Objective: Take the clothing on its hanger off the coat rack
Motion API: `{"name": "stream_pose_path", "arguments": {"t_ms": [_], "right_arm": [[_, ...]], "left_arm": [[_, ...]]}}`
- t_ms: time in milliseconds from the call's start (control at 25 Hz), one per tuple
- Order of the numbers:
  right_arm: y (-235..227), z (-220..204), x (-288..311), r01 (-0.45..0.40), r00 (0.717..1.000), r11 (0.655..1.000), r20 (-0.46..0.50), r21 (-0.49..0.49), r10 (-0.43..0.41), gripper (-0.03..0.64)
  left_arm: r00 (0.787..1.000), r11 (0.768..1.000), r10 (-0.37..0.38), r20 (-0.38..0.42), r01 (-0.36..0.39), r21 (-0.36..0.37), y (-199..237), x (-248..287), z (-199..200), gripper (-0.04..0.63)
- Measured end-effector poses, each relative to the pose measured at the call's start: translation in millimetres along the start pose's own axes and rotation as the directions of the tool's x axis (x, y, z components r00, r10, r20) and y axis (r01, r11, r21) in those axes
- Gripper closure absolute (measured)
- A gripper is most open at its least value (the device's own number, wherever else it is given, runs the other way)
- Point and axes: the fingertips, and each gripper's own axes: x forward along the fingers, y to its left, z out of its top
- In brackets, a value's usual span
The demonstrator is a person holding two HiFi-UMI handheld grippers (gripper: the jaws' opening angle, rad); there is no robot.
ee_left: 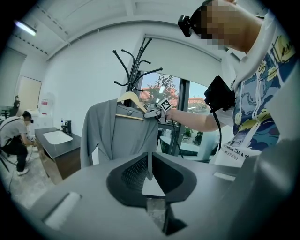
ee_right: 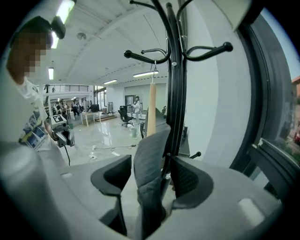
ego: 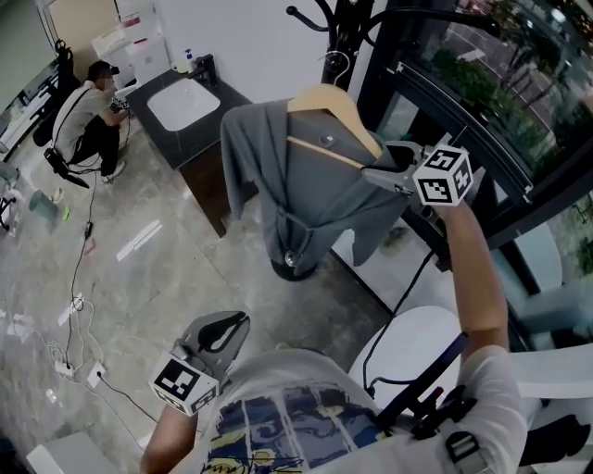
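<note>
A grey garment [ego: 306,194] hangs on a wooden hanger [ego: 334,106], whose hook rests on the black coat rack [ego: 338,28]. My right gripper [ego: 375,176] is at the hanger's right end. In the right gripper view a fold of the garment [ee_right: 150,164] stands between the right gripper's [ee_right: 149,176] wide-apart jaws, with a gap on either side, and the hanger's wood [ee_right: 151,110] rises just beyond. My left gripper [ego: 232,324] is held low near my chest, shut and holding nothing. It points at the garment [ee_left: 122,136] from a distance.
A dark counter with a white sink [ego: 185,102] stands left of the rack, and a person [ego: 88,120] crouches beside it. Cables [ego: 79,315] lie on the tiled floor. Dark window frames [ego: 519,167] run close behind the rack. A white round seat [ego: 417,343] is below my right arm.
</note>
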Motion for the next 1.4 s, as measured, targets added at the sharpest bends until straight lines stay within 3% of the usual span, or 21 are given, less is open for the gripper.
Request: {"name": "stream_pose_path", "arguments": {"t_ms": [240,360,440,1080,1400], "right_arm": [[3,-1,11,-0.05,0.998,0.999,-0.031,-0.009,0.05,0.399],[2,1,12,-0.043,0.999,0.999,-0.021,-0.023,0.043,0.555],[3,3,12,-0.035,0.999,0.999,-0.018,-0.039,0.034,0.581],[12,10,-3,0.073,0.995,0.995,-0.06,-0.067,-0.077,0.597],[24,27,-30,0.131,0.991,0.99,-0.034,-0.048,-0.133,0.597]], "left_arm": [[0.999,1.0,0.031,-0.013,-0.031,-0.004,2,-3,2,0.565],[0.999,0.999,0.041,-0.01,-0.041,-0.003,3,-6,2,0.565],[0.999,0.999,0.048,-0.007,-0.048,-0.005,5,-10,1,0.565],[0.999,0.998,0.052,0.006,-0.052,-0.035,10,-44,-17,0.568],[0.999,0.999,0.028,0.017,-0.027,-0.046,12,-63,-24,0.568]]}}
